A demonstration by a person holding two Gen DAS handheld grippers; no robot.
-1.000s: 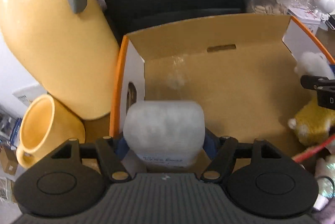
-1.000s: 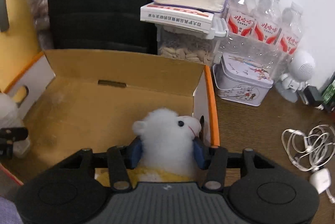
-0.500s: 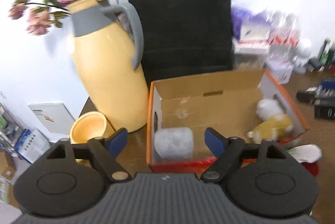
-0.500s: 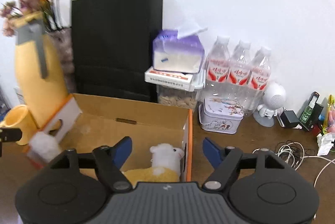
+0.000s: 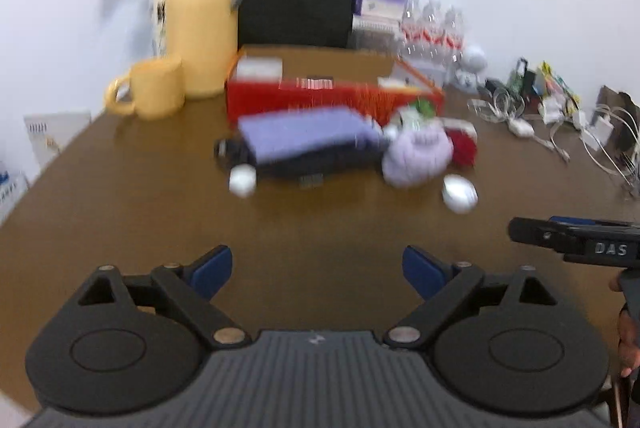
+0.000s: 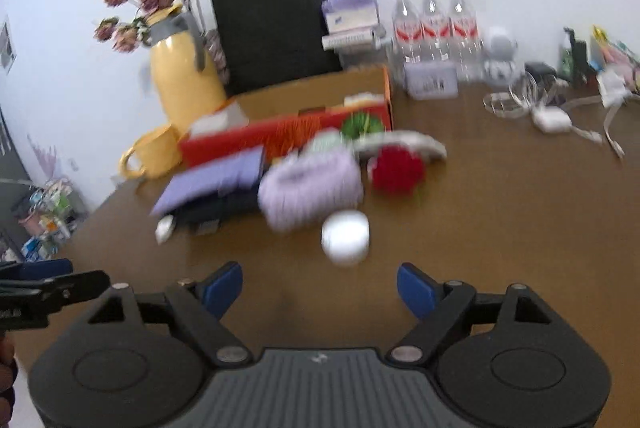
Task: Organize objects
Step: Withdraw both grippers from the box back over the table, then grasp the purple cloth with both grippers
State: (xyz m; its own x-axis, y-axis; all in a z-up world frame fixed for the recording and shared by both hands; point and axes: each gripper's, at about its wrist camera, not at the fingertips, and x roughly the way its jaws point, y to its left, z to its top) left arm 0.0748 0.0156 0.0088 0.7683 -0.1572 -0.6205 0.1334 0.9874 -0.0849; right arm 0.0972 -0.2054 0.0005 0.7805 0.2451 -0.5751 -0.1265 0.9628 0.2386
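Both claws empty, jaws opening wide over bare bench (image 5: 120, 212): left claw (image 5: 316, 268), right claw (image 6: 320, 288). Loose items lie before the cardboard box (image 6: 288, 132). Lilac knitted piece (image 6: 310, 186) looks soft, light; pinch mid-body. White round object (image 6: 345, 237) may roll; grip across sides.

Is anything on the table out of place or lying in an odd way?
Yes. Several items lie loose in front of the box rather than inside it: a purple pad askew on a dark object, a lilac fuzzy thing, a red fuzzy thing and a white cylinder. Blur hides details.
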